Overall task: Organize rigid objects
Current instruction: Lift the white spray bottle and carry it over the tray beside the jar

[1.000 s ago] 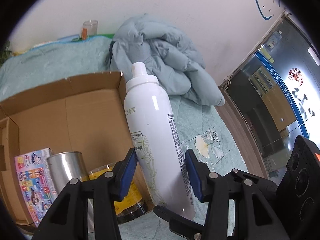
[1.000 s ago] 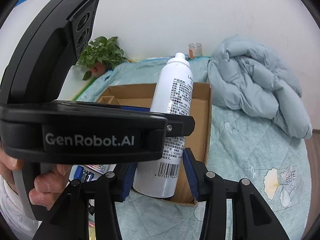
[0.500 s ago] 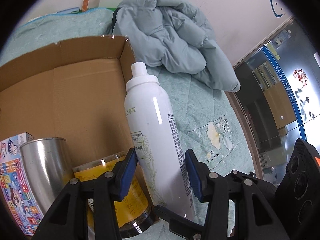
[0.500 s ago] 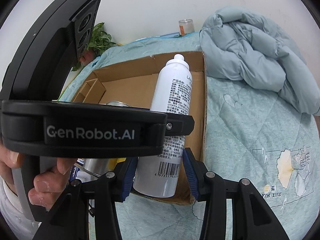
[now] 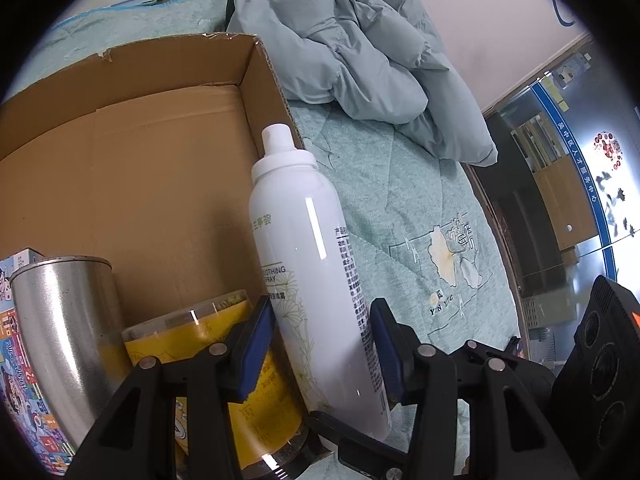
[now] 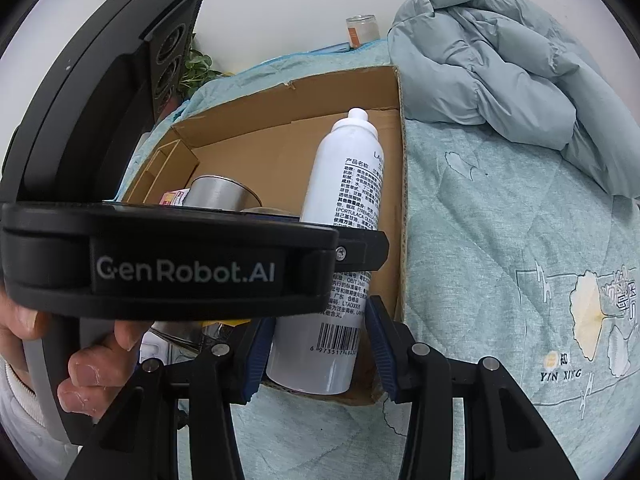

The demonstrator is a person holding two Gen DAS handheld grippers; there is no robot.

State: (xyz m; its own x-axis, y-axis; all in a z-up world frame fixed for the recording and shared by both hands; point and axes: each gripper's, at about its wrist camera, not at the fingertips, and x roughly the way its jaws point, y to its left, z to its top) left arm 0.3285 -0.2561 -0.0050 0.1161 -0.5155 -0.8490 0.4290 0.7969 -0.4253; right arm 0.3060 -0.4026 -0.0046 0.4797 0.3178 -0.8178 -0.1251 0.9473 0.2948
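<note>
A tall white spray bottle (image 5: 304, 280) stands nearly upright over the near right corner of an open cardboard box (image 5: 172, 46). My left gripper (image 5: 320, 352) is shut on its lower body, blue pads against both sides. In the right wrist view my right gripper (image 6: 318, 354) is shut on the base of the same spray bottle (image 6: 352, 184), just above the front wall of the cardboard box (image 6: 288, 92). The left gripper's black body (image 6: 180, 264) crosses that view, held by a person's hand (image 6: 92, 368).
Inside the box stand a metal tin (image 5: 64, 320), a yellow-labelled jar (image 5: 200, 332) and a colourful carton (image 5: 16, 344). A crumpled grey-blue jacket (image 6: 500, 68) lies on the green quilt to the right. A glass jar (image 6: 362, 30) and a plant (image 6: 198, 68) stand by the wall.
Both grippers have sunk with the bottle towards the box and tipped further down. The box and its contents now fill more of both views. The grips look unchanged.
</note>
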